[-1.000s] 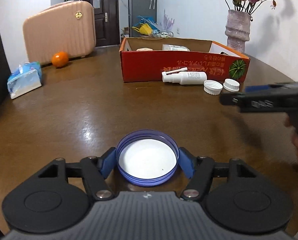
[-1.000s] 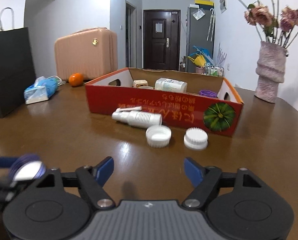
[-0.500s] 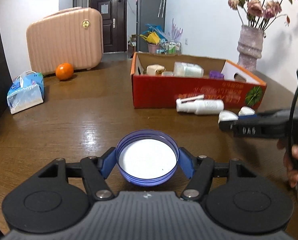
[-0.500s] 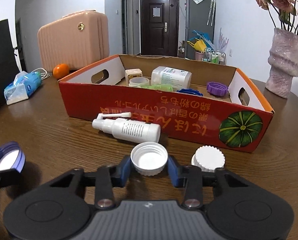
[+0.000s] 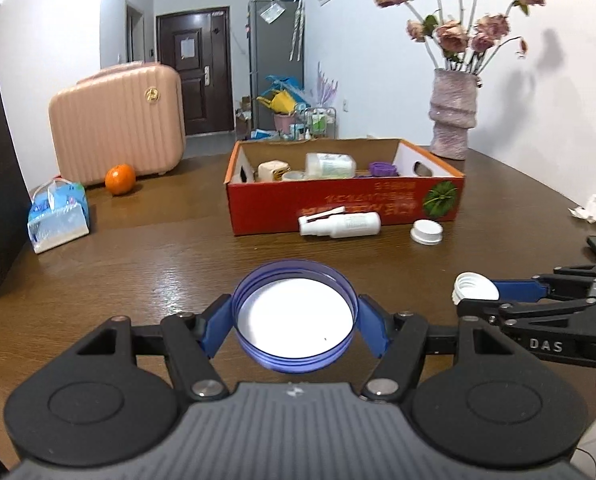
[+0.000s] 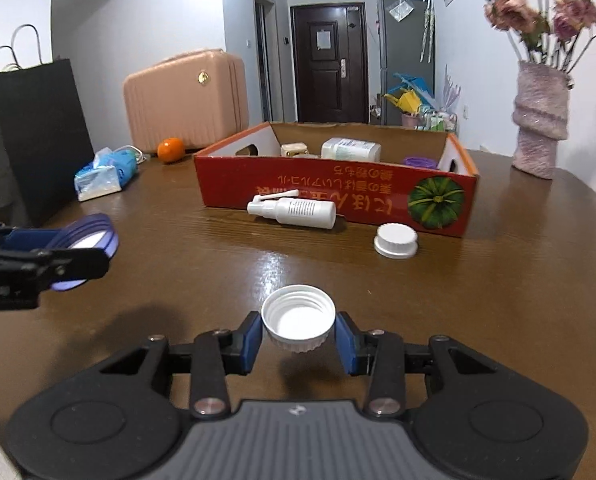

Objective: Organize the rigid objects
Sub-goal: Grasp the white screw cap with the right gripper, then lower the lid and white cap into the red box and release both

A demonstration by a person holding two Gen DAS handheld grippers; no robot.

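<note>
Pinching a blue-rimmed lid (image 5: 293, 322) between the blue pads of the left gripper (image 5: 294, 326), low centre of the left wrist view, open side facing up, lifted clear of the wooden table (image 5: 145, 276). Pinching a white screw cap (image 6: 298, 322) in the right gripper (image 6: 298, 330), low centre of the right wrist view, also open side up; jaws having just been closing, with that cap between them.

Judging the step in hand: carrying both lids toward the red cardboard box (image 6: 338, 196), sitting in the upper middle of each frame. Doing it well probably means:
- keeping each lid level so as not to slip from the pads;
- rising above the near wall before crossing it;
- releasing low over a bare patch, away from the white jar (image 6: 350, 149) and purple lid (image 6: 420, 161) already inside;
- keeping the two grippers apart, being close neighbours at the frame edges.

Still lying outside, just in front of the box: a white spray bottle (image 6: 291, 211) on its side and a second white cap (image 6: 396, 241) to its right.

Hard to make out: most of the box floor, hidden behind the near wall. Being cut off at the right edge of the left wrist view: the hand on the right gripper. Being unreadable: the small cream item (image 5: 273, 169) in the box.
</note>
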